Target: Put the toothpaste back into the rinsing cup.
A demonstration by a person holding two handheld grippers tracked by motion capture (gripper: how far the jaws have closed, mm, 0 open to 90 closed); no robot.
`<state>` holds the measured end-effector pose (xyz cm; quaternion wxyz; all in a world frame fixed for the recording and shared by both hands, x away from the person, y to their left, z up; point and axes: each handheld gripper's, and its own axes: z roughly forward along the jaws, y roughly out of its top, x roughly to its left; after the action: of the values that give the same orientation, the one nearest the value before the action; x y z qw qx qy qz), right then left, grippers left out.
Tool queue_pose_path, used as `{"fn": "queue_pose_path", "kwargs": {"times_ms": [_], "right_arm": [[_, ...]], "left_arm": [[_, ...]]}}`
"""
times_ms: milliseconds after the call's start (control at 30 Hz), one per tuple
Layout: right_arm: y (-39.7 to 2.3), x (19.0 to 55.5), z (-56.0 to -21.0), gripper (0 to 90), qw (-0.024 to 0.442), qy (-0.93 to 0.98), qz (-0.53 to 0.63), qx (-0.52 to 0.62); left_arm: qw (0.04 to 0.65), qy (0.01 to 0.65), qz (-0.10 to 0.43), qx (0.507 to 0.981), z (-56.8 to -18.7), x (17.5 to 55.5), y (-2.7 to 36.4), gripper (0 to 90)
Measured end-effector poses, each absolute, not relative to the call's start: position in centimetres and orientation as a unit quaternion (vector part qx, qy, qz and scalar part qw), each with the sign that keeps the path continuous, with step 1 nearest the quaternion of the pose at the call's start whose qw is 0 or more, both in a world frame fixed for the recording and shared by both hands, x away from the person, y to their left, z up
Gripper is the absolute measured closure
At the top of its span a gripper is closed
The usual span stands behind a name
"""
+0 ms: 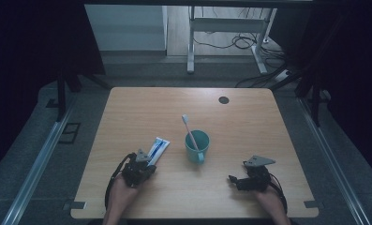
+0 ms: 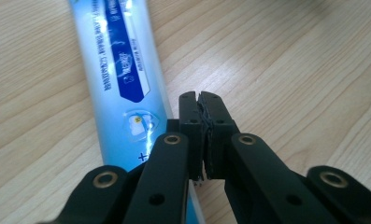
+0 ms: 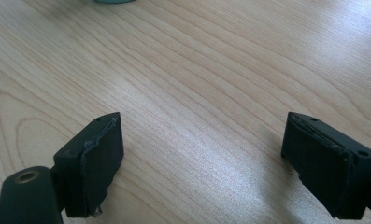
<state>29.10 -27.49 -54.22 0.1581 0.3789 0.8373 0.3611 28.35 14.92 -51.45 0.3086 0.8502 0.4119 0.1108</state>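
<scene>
A blue-and-white toothpaste tube (image 1: 158,149) lies flat on the wooden table (image 1: 249,131), left of a teal cup (image 1: 197,146). A pink toothbrush (image 1: 189,128) stands in the cup, head up. My left gripper (image 1: 146,164) rests at the tube's near end. In the left gripper view its jaws (image 2: 201,100) are shut pad to pad, with the tube (image 2: 122,70) running along their left side and under the left jaw. My right gripper (image 1: 234,180) sits right of the cup; in the right gripper view it is open (image 3: 204,140) over bare wood, with the cup's base (image 3: 110,1) at the top edge.
A small black disc (image 1: 223,100) is set in the table near its far edge. Bare wood stretches between the cup and the far edge. Beyond the table stands a white desk frame (image 1: 190,47) with cables (image 1: 249,44) on the floor.
</scene>
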Motion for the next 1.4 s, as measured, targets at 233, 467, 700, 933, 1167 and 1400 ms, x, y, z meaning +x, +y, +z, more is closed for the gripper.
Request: {"fn": "queue_pose_path", "kwargs": {"times_ms": [233, 467, 700, 933, 1167, 1400], "right_arm": [[-27.5, 29.1, -54.2, 12.7, 0.158, 0.837, 0.361, 0.379], [-27.5, 29.1, -54.2, 12.8, 0.159, 0.837, 0.361, 0.38], [-27.5, 29.1, -54.2, 12.7, 0.158, 0.837, 0.361, 0.38], [-27.5, 29.1, -54.2, 12.7, 0.158, 0.837, 0.361, 0.379], [-27.5, 29.1, -54.2, 12.7, 0.159, 0.838, 0.36, 0.379], [-27.5, 29.1, -54.2, 12.8, 0.159, 0.838, 0.36, 0.379]], "left_arm": [[0.309, 0.409, 0.111, 0.851, -51.4, 28.4, 14.9, 85.3], [0.321, 0.409, 0.125, 0.845, -50.7, 28.3, 15.2, 77.7], [0.328, 0.421, 0.138, 0.835, -50.1, 28.3, 15.8, 62.7], [0.312, 0.435, 0.146, 0.832, -50.3, 28.6, 16.2, 48.7], [0.282, 0.444, 0.133, 0.84, -50.8, 29.3, 16.1, 37.2], [0.246, 0.451, 0.108, 0.851, -50.6, 30.3, 15.8, 28.8]]}}
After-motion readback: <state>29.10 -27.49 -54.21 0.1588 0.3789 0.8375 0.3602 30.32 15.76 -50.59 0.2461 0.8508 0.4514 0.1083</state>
